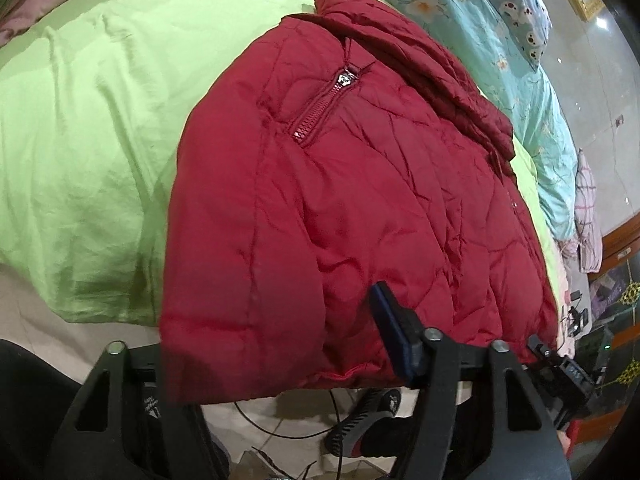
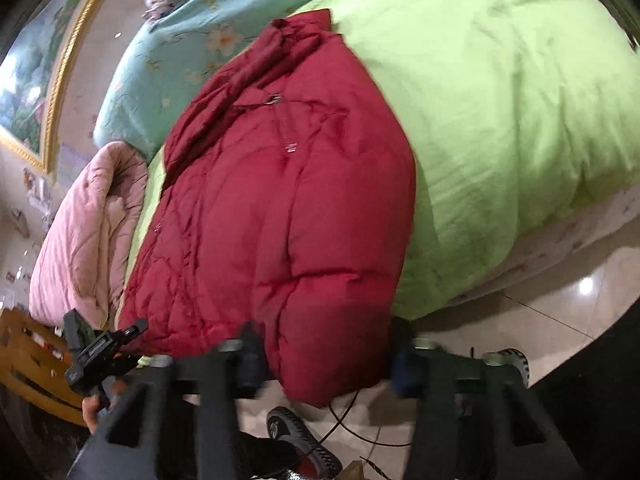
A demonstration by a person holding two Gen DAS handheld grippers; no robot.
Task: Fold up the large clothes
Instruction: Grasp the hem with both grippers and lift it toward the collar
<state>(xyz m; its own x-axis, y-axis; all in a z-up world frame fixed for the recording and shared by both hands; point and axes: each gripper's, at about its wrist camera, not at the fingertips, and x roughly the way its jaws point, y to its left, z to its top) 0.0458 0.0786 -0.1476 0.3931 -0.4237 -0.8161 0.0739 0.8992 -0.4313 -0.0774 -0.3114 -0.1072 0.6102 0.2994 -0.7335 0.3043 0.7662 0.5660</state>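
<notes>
The red quilted jacket [image 1: 360, 208] lay across the lime-green duvet [image 1: 100, 120] on the bed, its near edge hanging over the bed's side at six o'clock in both views. A zipped pocket [image 1: 320, 108] sat toward twelve o'clock on the jacket in the left wrist view, with a darker folded band of the same fabric running along the jacket's edge from twelve to two o'clock. Beyond it, at one o'clock, lay a teal floral sheet [image 1: 500, 52] and a patterned pillow [image 1: 516, 4].

The left tongs [image 1: 256, 344] stood wide apart at the jacket's overhanging hem: the red fabric draped over the finger at seven o'clock, while the blue-padded finger [image 1: 394, 336] at five o'clock rested against the cloth. They were not clamped on it.

In the right wrist view, which was blurred, the right tongs [image 2: 324, 356] also stood apart, with a hanging lobe of the jacket [image 2: 288, 200] falling between the two fingers. Whether either finger touched the fabric could not be told. A pink quilt [image 2: 88, 232] lay at nine o'clock, and the other tool showed at eight o'clock. Below, at six o'clock, were a shoe [image 2: 304, 440] and a black cable [image 2: 360, 420] on the tiled floor [image 2: 560, 304].
</notes>
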